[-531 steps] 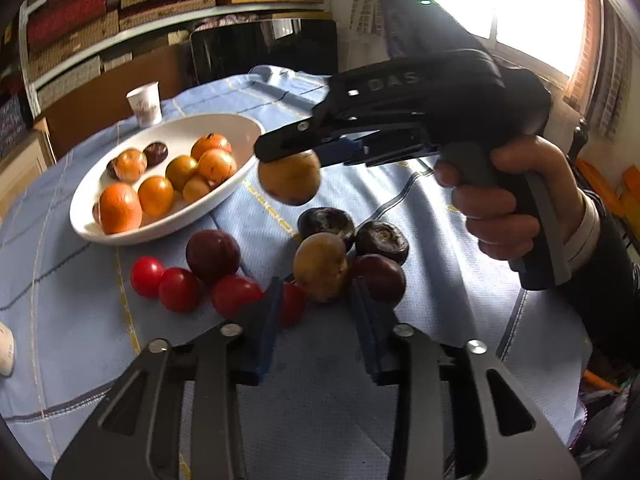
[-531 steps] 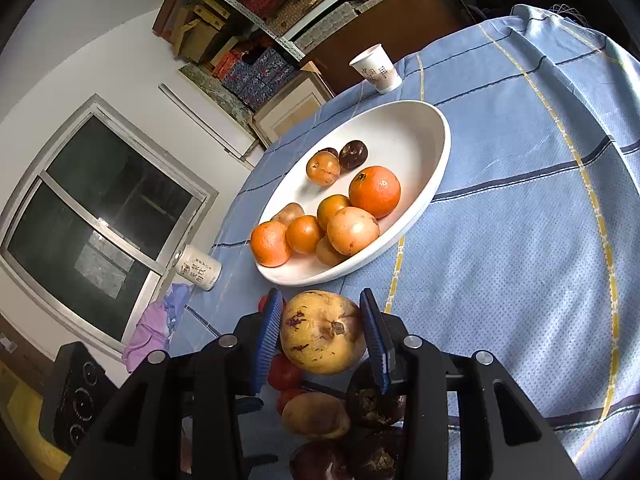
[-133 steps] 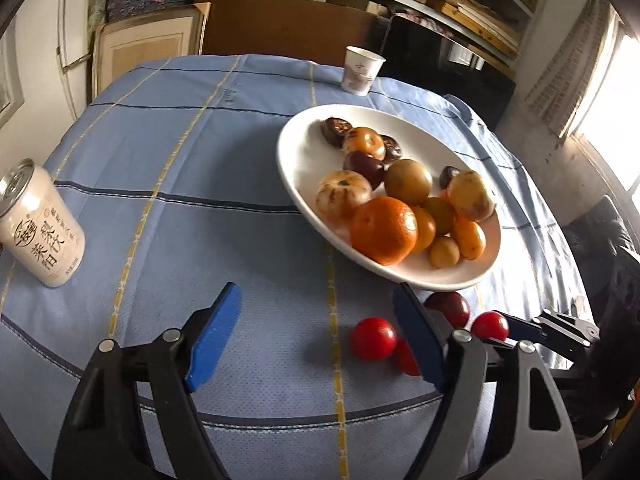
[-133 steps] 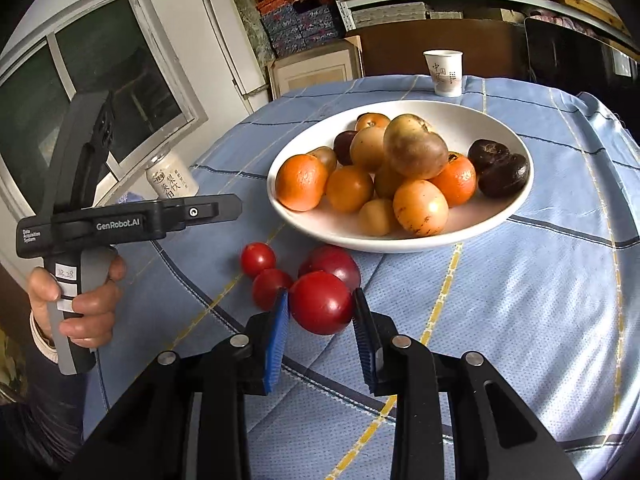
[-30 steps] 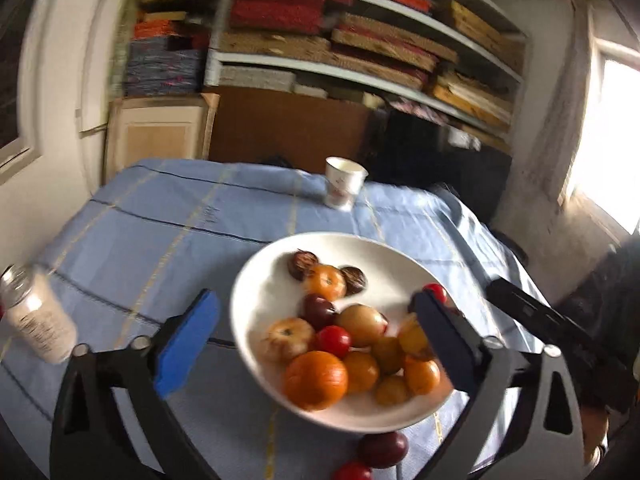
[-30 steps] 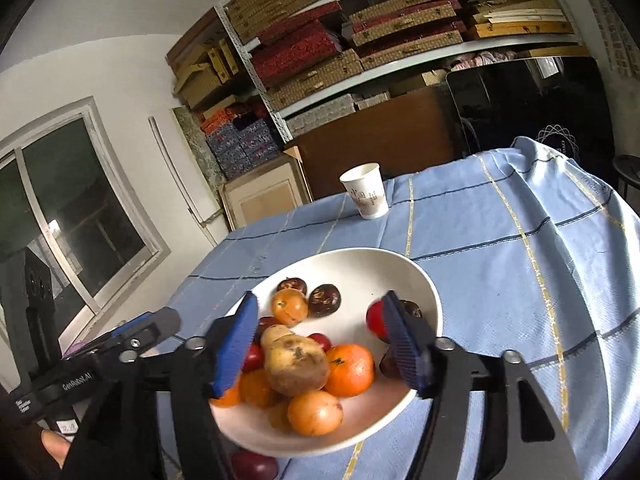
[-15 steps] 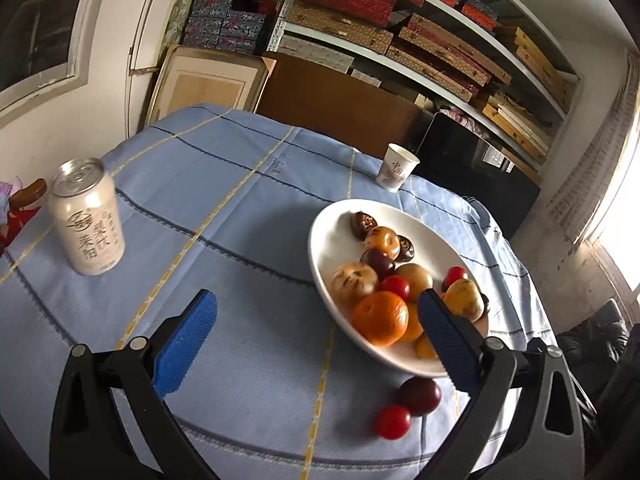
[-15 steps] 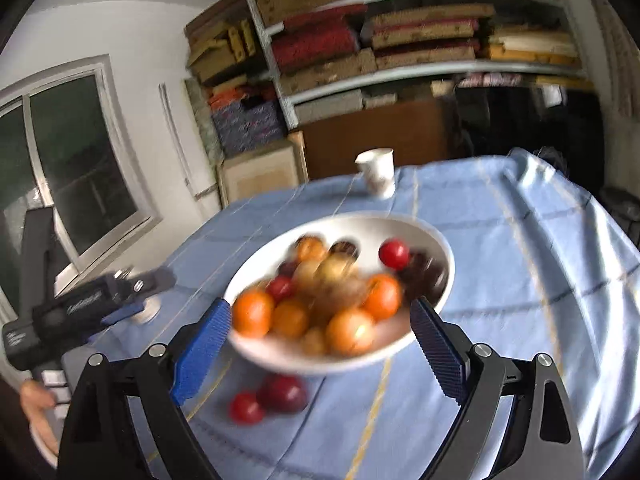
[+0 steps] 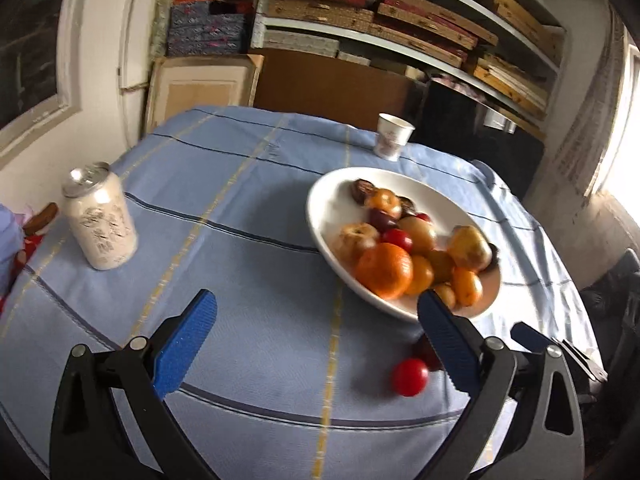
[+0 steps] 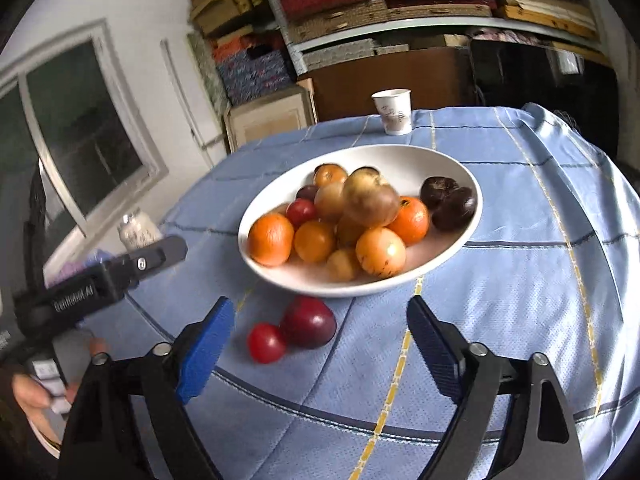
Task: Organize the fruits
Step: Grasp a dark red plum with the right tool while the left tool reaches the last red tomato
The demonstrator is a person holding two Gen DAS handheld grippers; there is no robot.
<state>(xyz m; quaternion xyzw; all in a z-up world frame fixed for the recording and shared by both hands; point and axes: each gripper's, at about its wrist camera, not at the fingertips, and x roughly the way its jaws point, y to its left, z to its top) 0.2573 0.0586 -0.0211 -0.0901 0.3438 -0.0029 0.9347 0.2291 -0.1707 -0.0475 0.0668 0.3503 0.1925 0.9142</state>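
A white oval bowl (image 10: pixel 448 160) holds several fruits: oranges, yellow-brown fruits, dark purple ones and small red ones. It also shows in the left wrist view (image 9: pixel 328 196). On the blue cloth in front of it lie a dark red plum (image 10: pixel 308 322) and a small red tomato (image 10: pixel 266 343), touching; the tomato (image 9: pixel 409 371) and the partly hidden plum (image 9: pixel 422 350) also show in the left wrist view. My right gripper (image 10: pixel 318 348) is open and empty, just before these two. My left gripper (image 9: pixel 320 340) is open and empty, left of them.
A drink can (image 9: pixel 100 216) stands at the table's left edge. A paper cup (image 10: pixel 393 112) stands behind the bowl. Shelves and boxes fill the back wall. The left gripper's body (image 10: pixel 100 276) and the hand on it lie left of the loose fruits.
Both grippers have come lower and closer to the table. The right gripper has dropped toward the two loose fruits. Both stay open and empty.
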